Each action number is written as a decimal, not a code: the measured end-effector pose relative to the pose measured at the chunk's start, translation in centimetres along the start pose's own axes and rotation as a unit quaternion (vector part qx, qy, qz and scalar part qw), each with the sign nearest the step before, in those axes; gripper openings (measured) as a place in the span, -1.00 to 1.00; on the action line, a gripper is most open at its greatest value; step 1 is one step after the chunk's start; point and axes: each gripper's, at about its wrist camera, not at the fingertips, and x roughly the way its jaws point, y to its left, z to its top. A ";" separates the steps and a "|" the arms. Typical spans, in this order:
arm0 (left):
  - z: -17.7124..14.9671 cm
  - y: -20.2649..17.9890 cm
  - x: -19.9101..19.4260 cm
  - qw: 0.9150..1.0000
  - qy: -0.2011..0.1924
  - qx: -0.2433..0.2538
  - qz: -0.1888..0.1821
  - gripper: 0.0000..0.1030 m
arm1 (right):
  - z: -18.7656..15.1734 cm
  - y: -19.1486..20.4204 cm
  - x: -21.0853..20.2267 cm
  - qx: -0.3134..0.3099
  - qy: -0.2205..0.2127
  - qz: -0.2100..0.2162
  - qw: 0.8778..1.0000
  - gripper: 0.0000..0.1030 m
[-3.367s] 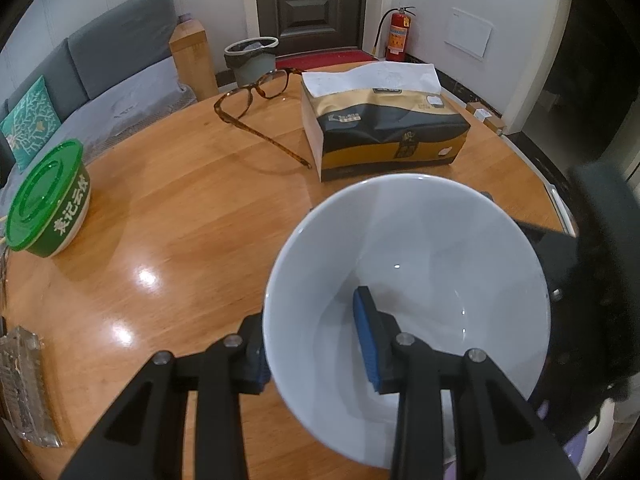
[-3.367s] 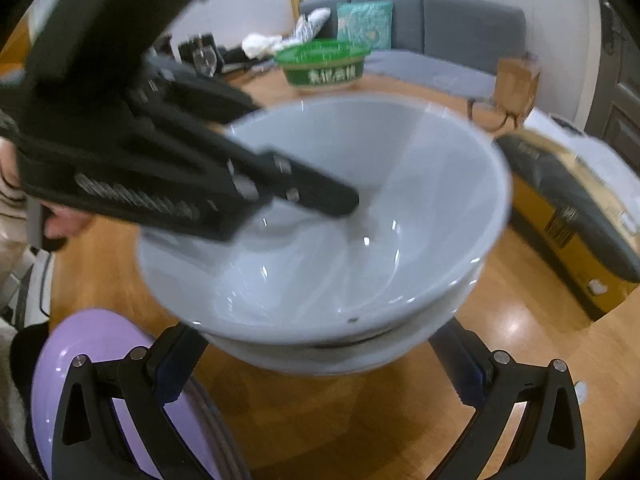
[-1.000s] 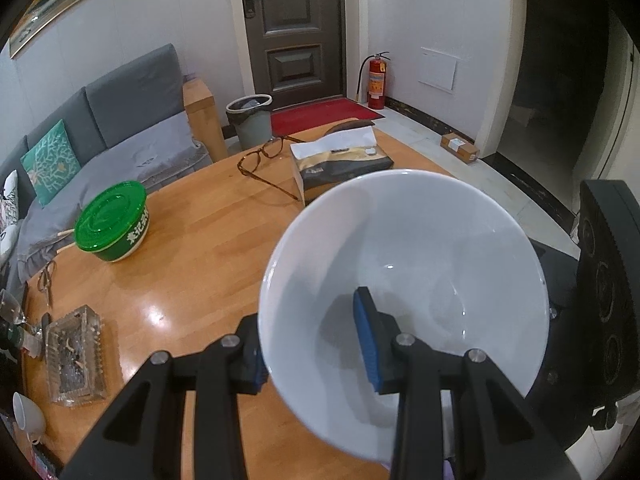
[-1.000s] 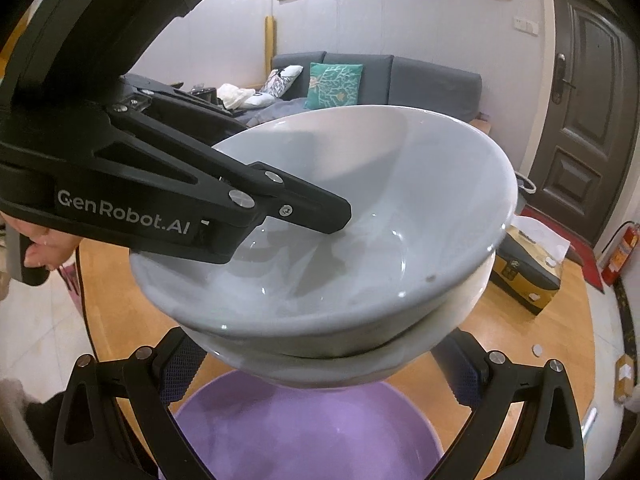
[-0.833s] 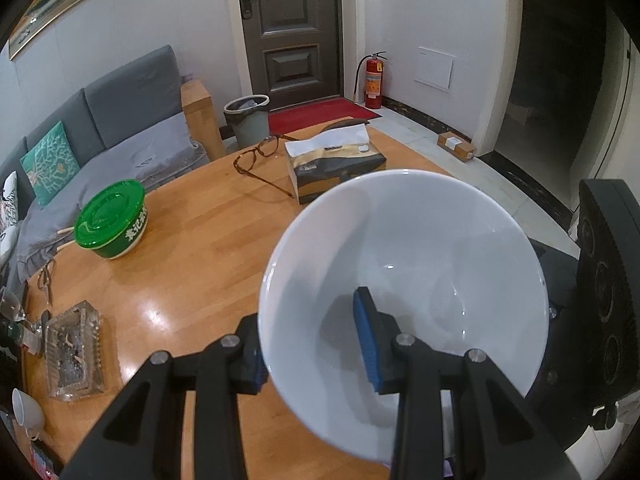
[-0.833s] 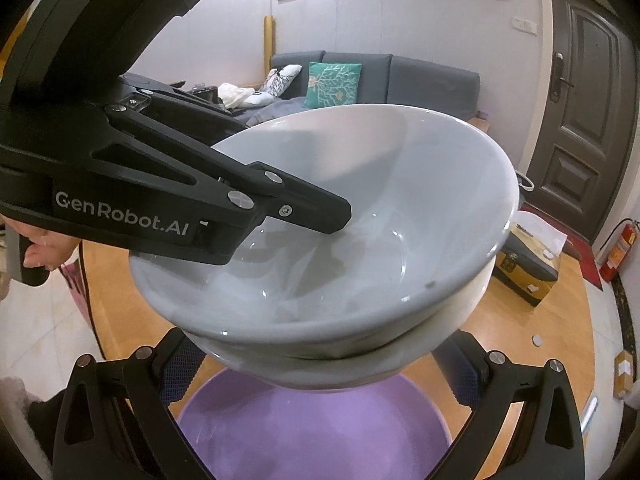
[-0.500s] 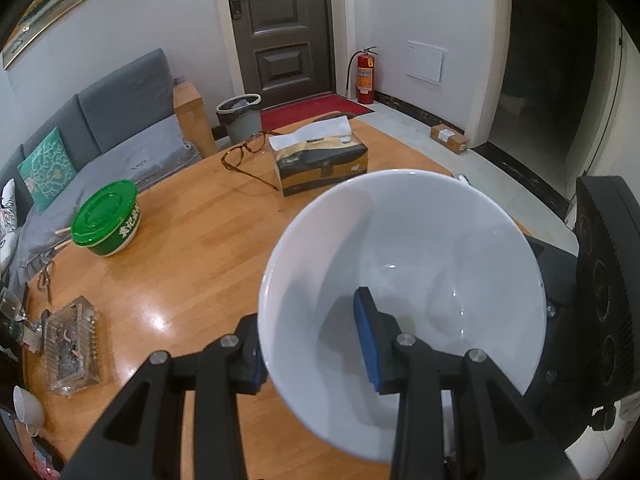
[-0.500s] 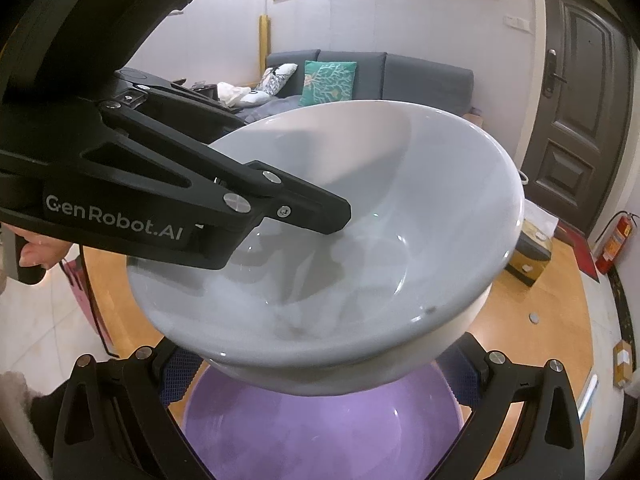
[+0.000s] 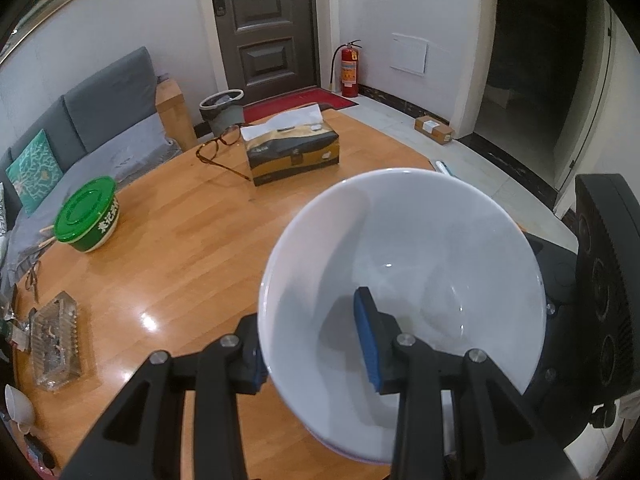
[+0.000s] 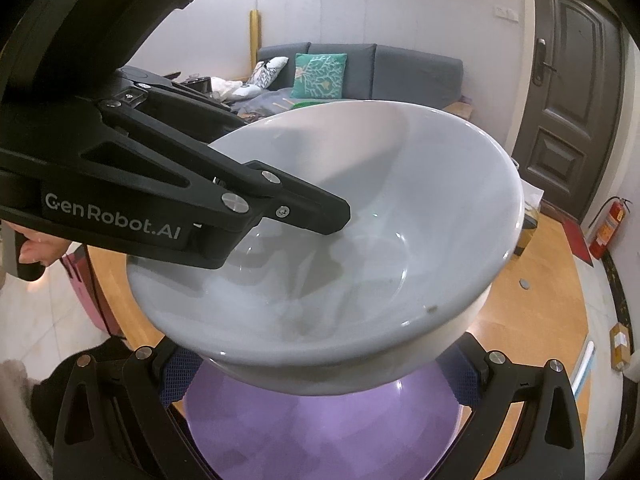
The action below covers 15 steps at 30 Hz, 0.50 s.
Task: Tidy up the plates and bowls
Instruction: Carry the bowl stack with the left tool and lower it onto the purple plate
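Observation:
My left gripper (image 9: pixel 312 344) is shut on the rim of a white bowl (image 9: pixel 420 248), one blue pad inside and one outside, holding it in the air over the table edge. In the right wrist view the same white bowl (image 10: pixel 400 200) fills the frame with the left gripper's finger inside it. My right gripper (image 10: pixel 320 376) is wide open around the bowl's underside, touching nothing I can see. A purple plate (image 10: pixel 328 432) lies below the bowl, between the right fingers.
The round wooden table (image 9: pixel 180 248) holds a tissue box (image 9: pixel 292 152), glasses (image 9: pixel 220 152), a green lidded container (image 9: pixel 86 216) and a glass ashtray (image 9: pixel 54 340). A grey sofa (image 9: pixel 100 108) stands behind. The table edge and floor lie at right.
The white bowl has been lifted higher with my left gripper. In the right wrist view only one bowl shows now, and more of the purple plate is visible below it.

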 end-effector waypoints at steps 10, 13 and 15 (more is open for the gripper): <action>-0.5 -1.2 1.5 1.000 0.013 0.005 -0.008 -0.36 | -1.3 0.0 0.4 0.011 0.009 -0.002 1.000 0.92; -0.7 -1.5 2.1 1.000 0.019 0.006 -0.010 -0.36 | -1.2 0.0 1.1 0.014 0.015 -0.003 1.000 0.92; -0.9 -1.6 2.3 1.000 0.021 0.006 -0.011 -0.36 | -1.2 0.0 1.5 0.016 0.018 -0.002 1.000 0.92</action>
